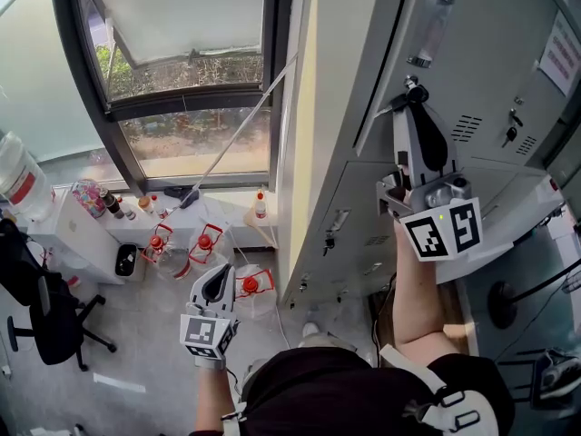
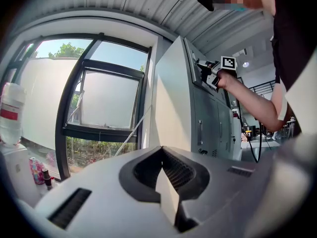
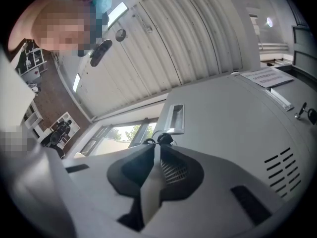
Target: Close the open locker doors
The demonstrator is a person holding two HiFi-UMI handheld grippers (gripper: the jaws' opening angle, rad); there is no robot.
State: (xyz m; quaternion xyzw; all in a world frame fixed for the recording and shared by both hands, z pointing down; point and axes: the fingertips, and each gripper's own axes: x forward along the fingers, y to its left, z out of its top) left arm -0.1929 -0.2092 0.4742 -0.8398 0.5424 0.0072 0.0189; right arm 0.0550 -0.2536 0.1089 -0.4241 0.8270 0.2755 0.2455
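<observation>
Tongs shut, one on the door
Head view: right tongs [image 1: 413, 94] shut and empty, tips on the open locker door [image 1: 481, 62] at 1 o'clock; left tongs [image 1: 216, 289] low at 7. Left gripper view: shut, nothing inside. Right gripper view: tips just below the handle [image 3: 174, 118]. Door looks stiff, smooth metal; push near its free edge.

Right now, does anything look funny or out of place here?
Yes. One grey locker door stands ajar, its edge lifted off the cabinet front instead of lying flush. The shut right gripper sits at that edge.
</observation>
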